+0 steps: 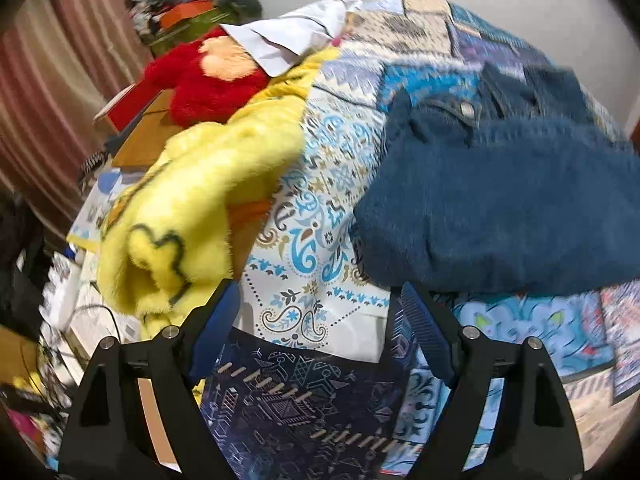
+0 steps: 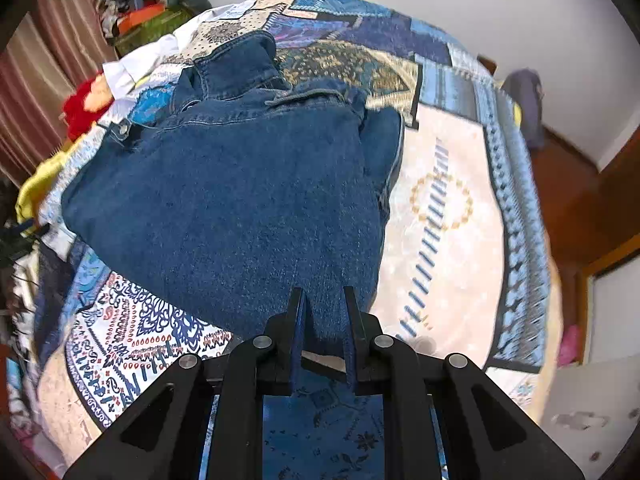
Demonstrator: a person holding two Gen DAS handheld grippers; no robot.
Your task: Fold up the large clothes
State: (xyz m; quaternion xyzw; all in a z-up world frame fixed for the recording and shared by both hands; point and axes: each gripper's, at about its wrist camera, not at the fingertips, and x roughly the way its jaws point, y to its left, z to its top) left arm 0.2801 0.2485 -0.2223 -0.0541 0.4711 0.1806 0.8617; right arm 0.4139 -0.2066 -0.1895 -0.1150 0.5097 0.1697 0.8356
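The denim jacket [image 2: 240, 184] lies mid-bed on the patchwork bedspread [image 2: 452, 208], its near hem pinched by the right gripper [image 2: 323, 316], while the left gripper [image 1: 320, 316] hangs spread and empty, so the heavy fold may slip out.

Left gripper [image 1: 320, 300] spread wide, right gripper [image 2: 323, 300] narrowed.
Right fingers [image 2: 298, 320] pinch cloth between them; nothing sits between the left fingers [image 1: 224, 308].

A: Left wrist view orientation?
B: Looks forward and down between its fingers, close above the patchwork bedspread [image 1: 320, 208].
A: Right wrist view?
B: Same forward-down aim, nearer the denim jacket [image 2: 240, 184]. Both views share jacket, bedspread and red plush toy [image 1: 200, 80].
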